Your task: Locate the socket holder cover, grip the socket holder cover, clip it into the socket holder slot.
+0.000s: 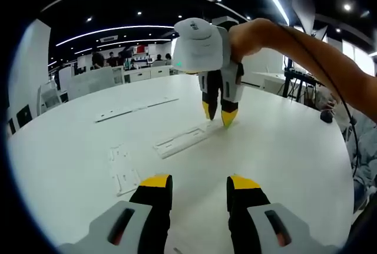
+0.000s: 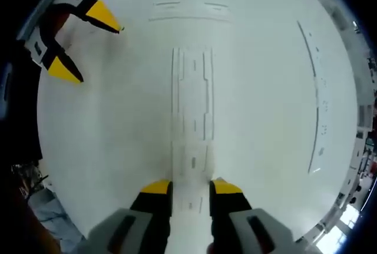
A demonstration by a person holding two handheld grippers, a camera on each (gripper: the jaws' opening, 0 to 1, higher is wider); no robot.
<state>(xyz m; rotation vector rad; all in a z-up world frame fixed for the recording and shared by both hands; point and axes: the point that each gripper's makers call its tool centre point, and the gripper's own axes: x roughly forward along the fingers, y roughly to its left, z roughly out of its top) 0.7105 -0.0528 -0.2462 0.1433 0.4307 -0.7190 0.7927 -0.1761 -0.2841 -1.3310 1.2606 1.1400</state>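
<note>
R gripper, jaws part-open astride holder end on table; L gripper open, idle; risk: white-on-white cover mis-ID'd, grabbed askew.

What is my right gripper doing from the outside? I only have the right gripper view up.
Observer: In the left gripper view the right gripper stands almost upright, its yellow tips pointing down at the table.
Operator: Where on the holder is it?
Observer: At the far end of the long white holder, jaws a little apart. I cannot tell whether it touches.
Operator: Anything near the left gripper?
Observer: Small flat white pieces lie on the table just left of the left gripper, whose jaws are open and empty.
</note>
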